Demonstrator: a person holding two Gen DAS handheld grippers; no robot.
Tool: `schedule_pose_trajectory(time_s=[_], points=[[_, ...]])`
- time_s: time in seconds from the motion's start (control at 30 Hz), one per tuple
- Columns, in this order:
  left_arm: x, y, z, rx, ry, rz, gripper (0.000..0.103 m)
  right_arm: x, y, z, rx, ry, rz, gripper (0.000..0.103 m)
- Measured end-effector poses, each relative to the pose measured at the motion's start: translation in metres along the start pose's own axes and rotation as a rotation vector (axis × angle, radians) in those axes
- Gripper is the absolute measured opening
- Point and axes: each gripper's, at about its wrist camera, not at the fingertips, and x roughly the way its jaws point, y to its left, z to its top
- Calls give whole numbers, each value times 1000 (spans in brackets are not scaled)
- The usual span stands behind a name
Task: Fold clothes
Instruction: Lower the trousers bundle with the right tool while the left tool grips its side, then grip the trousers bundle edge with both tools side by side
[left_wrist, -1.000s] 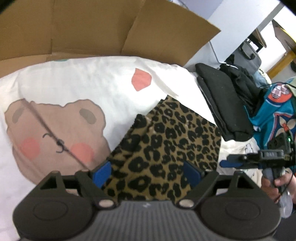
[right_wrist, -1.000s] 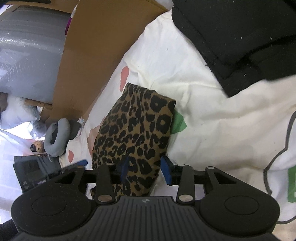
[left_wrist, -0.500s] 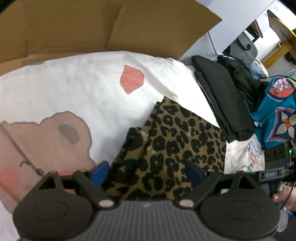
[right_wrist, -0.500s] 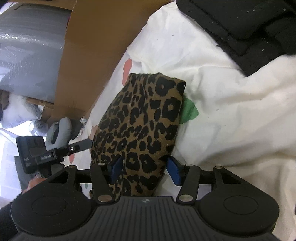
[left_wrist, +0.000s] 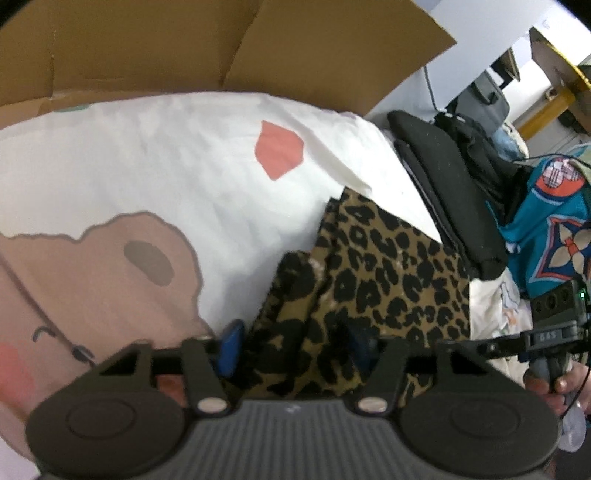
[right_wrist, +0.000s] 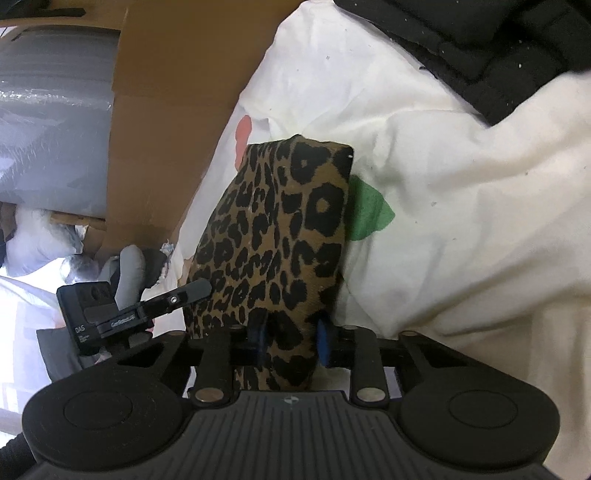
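white bedding (right_wrist: 461, 221) underneath; both grippers, just closing, pinch leopard cloth (right_wrist: 280, 236).

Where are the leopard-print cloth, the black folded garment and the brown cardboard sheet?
leopard-print cloth (right_wrist: 280, 229), right wrist view, middle of its top face.
black folded garment (left_wrist: 450, 192), left wrist view, its flat top.
brown cardboard sheet (left_wrist: 147, 48), left wrist view, left panel.

Lying spread as the carrying surface, a white sheet (left_wrist: 177, 177) printed with a brown bear, coral patches and a green patch, bearing a folded leopard-print garment (right_wrist: 280, 236) at its middle and folded black clothes (left_wrist: 450, 184) stacked just beyond.
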Motion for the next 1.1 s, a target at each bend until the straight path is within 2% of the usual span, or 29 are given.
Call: schedule_pose_trajectory(time_s=[0.03, 0.13, 0.2, 0.27, 0.33, 0.6, 0.77, 0.8, 0.83, 0.87, 0.97, 1.0, 1.07, 1.1], points=[[-2, 2, 1, -3, -4, -3, 45, -1, 0, 0, 0, 0, 0, 27], [-5, 4, 5, -6, 4, -14, 43, 0, 0, 0, 1, 2, -8, 28], [-5, 4, 9, -14, 20, -15, 50, 2, 0, 1, 4, 4, -20, 30], [-5, 5, 12, -30, 12, -15, 69, 4, -2, 1, 1, 5, -26, 31], [-6, 7, 16, -45, 3, -18, 77, 5, -3, 2, 3, 3, -21, 32], [15, 15, 20, -74, 60, -87, 78, 13, -7, 2, 45, -11, 9, 34], [22, 12, 23, -60, 64, -105, 81, 20, -9, -2, 70, -9, 30, 34], [24, 11, 25, -60, 62, -105, 79, 21, -8, -2, 61, -3, 31, 34], [26, 7, 25, -52, 68, -101, 65, 23, -6, -2, 49, 2, 32, 34], [29, 2, 26, -36, 73, -91, 58, 23, -5, -2, 42, 4, 34, 34], [29, -13, 27, 62, 70, -47, 51, 21, 0, -1, 39, 1, 42, 28], [26, -12, 28, 60, 67, -59, 48, 20, 1, -1, 53, 1, 45, 28], [20, -9, 30, 55, 61, -83, 36, 17, 2, -2, 79, 0, 52, 28], [17, -7, 31, 53, 57, -95, 35, 16, 4, -2, 84, -1, 53, 28]])
